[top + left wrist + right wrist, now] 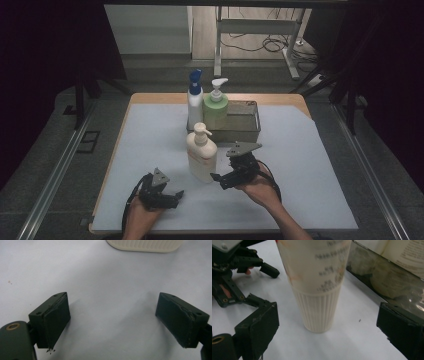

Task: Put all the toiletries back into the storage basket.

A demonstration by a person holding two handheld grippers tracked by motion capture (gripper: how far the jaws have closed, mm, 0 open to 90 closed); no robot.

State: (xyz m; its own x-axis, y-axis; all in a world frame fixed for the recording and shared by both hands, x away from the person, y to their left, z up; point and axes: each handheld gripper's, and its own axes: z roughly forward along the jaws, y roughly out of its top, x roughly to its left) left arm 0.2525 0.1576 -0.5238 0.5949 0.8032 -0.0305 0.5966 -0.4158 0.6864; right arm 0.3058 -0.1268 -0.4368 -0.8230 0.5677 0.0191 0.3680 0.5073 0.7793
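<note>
A cream pump bottle (201,156) stands upright on the white mat, in front of a metal tray (246,131). My right gripper (219,181) is just right of the bottle's base. It is open, and the ribbed lower part of the bottle (317,312) stands a little ahead of my right gripper (327,325), not touching either jaw. My left gripper (176,199) rests low on the mat to the bottle's front left. My left gripper (113,320) is open over bare mat, with the bottle's base (145,245) farther off.
At the tray's left end stand a green pump bottle (216,109) and a white bottle with a blue cap (195,100). The tray's shiny wall (374,280) is close on the right in the right gripper view. The left gripper (234,270) lies beyond the bottle there.
</note>
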